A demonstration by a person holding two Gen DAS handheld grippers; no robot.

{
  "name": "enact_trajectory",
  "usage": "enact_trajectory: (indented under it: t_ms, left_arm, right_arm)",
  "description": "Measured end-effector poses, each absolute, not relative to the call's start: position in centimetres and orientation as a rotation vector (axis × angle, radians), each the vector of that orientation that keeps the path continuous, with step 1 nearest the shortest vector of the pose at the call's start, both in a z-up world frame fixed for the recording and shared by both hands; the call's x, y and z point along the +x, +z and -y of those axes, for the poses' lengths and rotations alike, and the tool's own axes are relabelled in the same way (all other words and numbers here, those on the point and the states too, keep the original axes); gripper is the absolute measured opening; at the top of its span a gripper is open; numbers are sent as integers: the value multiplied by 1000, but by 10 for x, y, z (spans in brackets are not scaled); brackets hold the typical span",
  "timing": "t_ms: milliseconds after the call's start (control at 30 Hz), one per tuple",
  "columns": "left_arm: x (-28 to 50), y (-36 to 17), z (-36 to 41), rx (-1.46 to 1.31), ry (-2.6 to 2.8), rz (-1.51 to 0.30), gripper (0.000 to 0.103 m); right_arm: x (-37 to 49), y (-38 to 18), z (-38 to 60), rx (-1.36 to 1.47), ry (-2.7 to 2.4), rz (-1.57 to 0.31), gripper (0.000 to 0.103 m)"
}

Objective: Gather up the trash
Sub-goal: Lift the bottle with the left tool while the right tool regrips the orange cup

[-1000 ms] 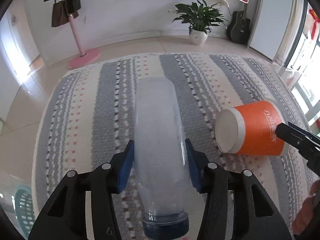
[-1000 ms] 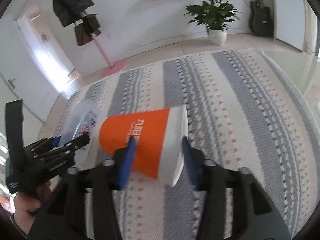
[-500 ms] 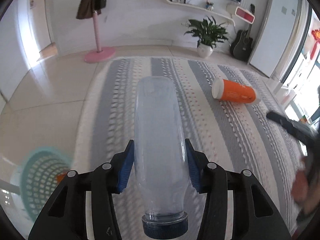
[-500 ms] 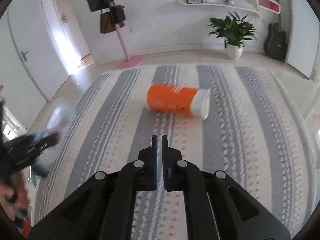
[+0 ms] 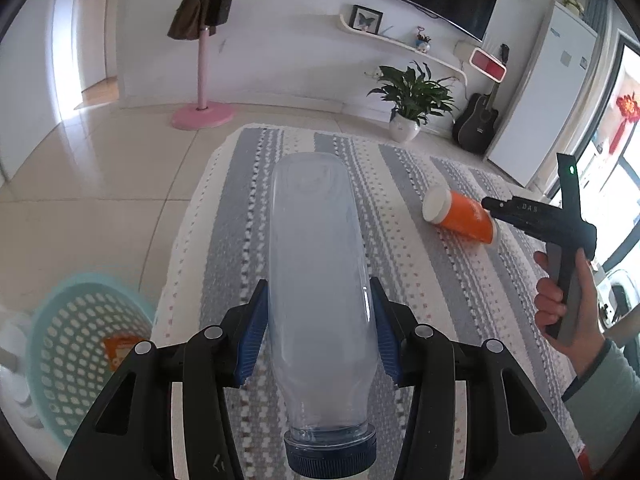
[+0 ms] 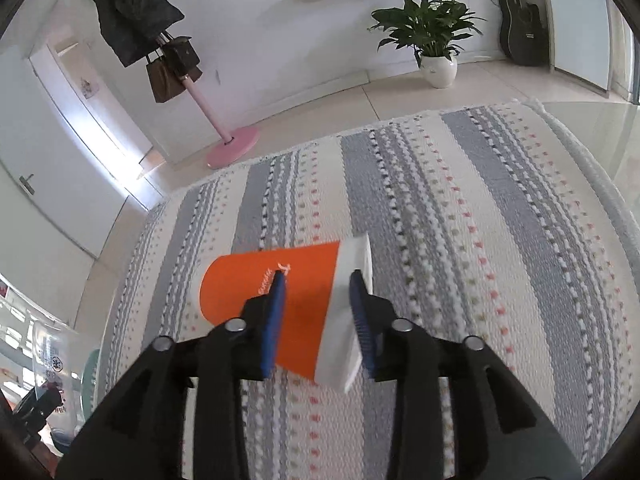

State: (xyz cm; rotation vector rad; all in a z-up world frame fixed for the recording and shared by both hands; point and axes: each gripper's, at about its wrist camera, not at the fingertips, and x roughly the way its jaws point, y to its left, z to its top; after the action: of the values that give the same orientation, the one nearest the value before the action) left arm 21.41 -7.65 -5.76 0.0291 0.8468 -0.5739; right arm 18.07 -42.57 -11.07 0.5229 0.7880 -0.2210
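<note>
Left gripper [image 5: 318, 326] clamped on clear bottle [image 5: 316, 276], cap toward camera, held above rug [image 5: 420, 280]. Basket [image 5: 76, 344] left of rug, on tile. Right gripper [image 6: 318, 304] parted, straddling orange cup [image 6: 280, 300] lying on rug; contact unclear. Risks: smooth bottle sliding through pads; tapered cup rolling or squirting out if pinched near wide rim; thin wall crushing.

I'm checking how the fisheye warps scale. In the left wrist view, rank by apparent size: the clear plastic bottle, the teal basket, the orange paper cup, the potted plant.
1. Clear plastic bottle, inflated by nearness in the left tongs.
2. Teal basket, partly cut off.
3-4. Potted plant and orange paper cup look alike; distances differ, so unranked.
</note>
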Motion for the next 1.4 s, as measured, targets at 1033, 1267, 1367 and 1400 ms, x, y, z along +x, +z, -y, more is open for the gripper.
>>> enact_trajectory:
  t_ms: [1033,1267,1367,1400]
  left_arm:
    - [187,-19,43,33,-601,-765,47]
    - [180,-7,29,16,-601,-746,47]
    - [179,-2,22,6,-595,-742,47]
    - [178,0,20,2,-593,-738,47]
  right_arm:
    - [107,-59,258,362,-38,-738,2]
    - [62,-74,222,603,23,-728,2]
    - [51,-84,211,637,23,-775,2]
    - [48,-86,206,627,20,-795,2]
